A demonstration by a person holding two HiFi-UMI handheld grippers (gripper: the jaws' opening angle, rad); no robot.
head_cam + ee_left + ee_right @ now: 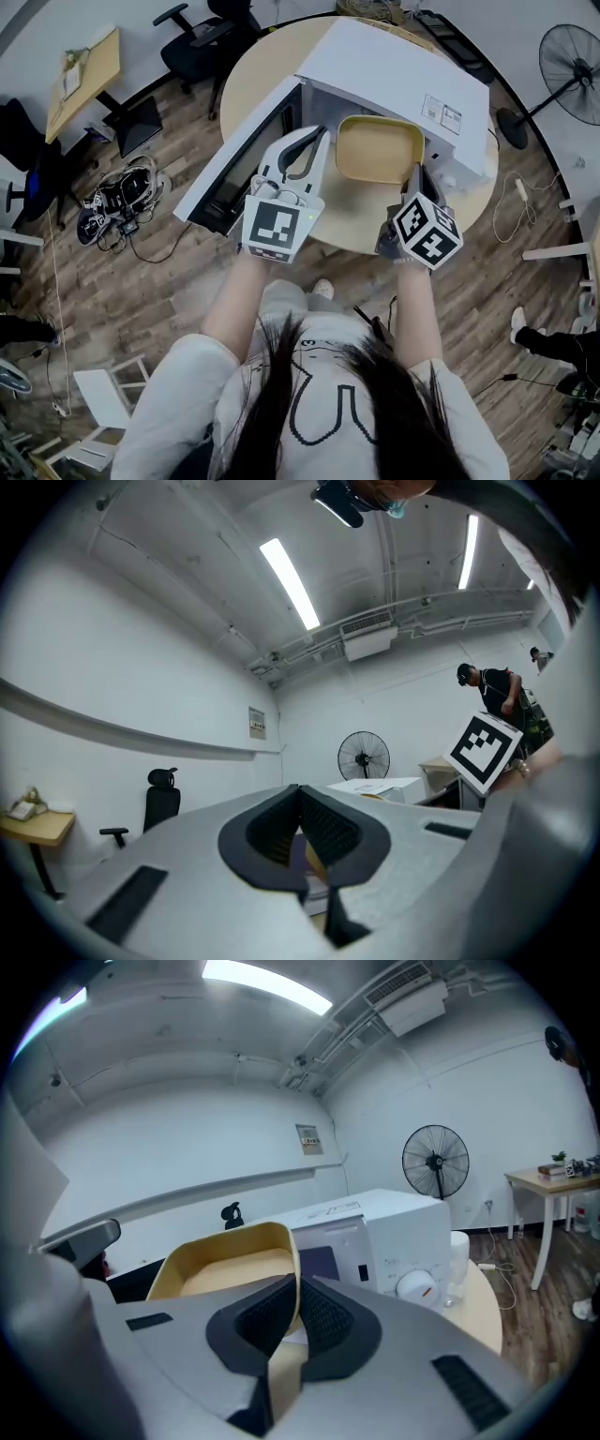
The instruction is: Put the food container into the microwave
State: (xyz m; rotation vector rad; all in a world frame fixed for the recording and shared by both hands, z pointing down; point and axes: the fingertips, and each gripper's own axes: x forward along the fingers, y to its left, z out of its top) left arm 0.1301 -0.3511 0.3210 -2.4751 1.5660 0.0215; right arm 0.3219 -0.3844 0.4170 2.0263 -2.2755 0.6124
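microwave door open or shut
Open: the door stands swung out left of the microwave, the food container held before its cavity.

floor (141,300): dark wood planks | top centre: round beige table (255,73) | upper left: wooden desk (89,70), black office chairs (202,42) | upper right: standing fan (570,61) | walls (112,667): white | ceiling: strip lights (291,583) lit

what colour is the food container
The food container is pale yellow; the head view shows it best.

Left claw (319,136), right claw (413,176): grey shells, black ribbed pads (323,1319), black-white marker cubes (275,225); white printed tee (178,394)
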